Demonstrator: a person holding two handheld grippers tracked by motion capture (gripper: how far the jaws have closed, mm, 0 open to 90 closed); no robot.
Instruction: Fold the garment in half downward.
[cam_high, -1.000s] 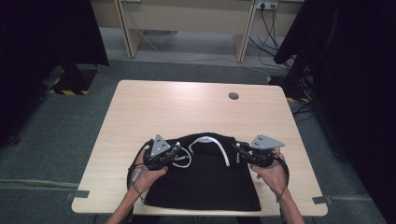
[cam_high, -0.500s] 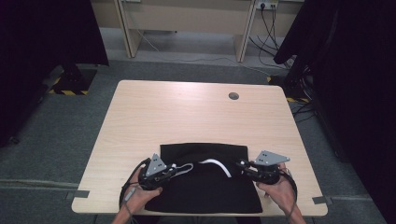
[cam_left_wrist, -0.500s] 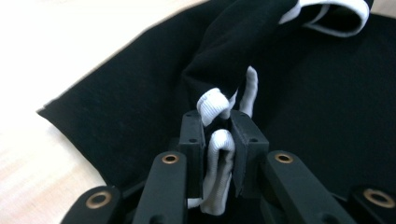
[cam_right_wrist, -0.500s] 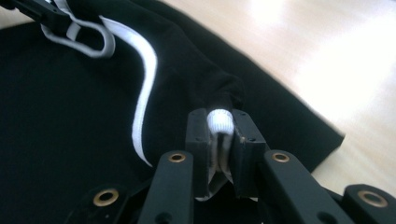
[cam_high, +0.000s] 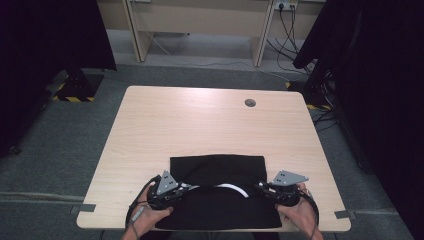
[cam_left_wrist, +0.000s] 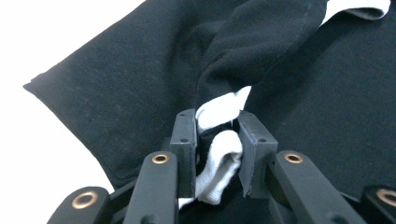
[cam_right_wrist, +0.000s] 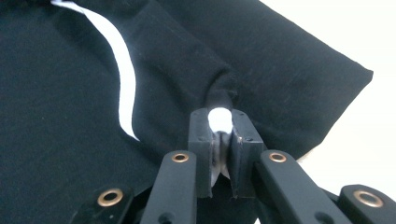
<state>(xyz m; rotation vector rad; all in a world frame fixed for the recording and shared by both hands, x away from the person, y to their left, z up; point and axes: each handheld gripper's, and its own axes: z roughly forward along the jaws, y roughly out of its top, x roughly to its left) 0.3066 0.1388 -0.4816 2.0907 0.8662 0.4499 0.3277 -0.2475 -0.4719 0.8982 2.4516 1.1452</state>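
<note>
Slip risk: left gripper (cam_left_wrist: 212, 140) & right gripper (cam_right_wrist: 220, 140) each clenched on white-trimmed folds of the black garment (cam_high: 220, 192) at table's (cam_high: 210, 125) near edge — uneven pull could free the bunched cloth, esp. left.

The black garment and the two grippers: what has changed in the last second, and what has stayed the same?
Both grippers, left and right, moved toward the person's edge of the table, dragging the pinched black garment with them into a flatter folded rectangle. Both stayed shut on the garment; the table did not move.
</note>
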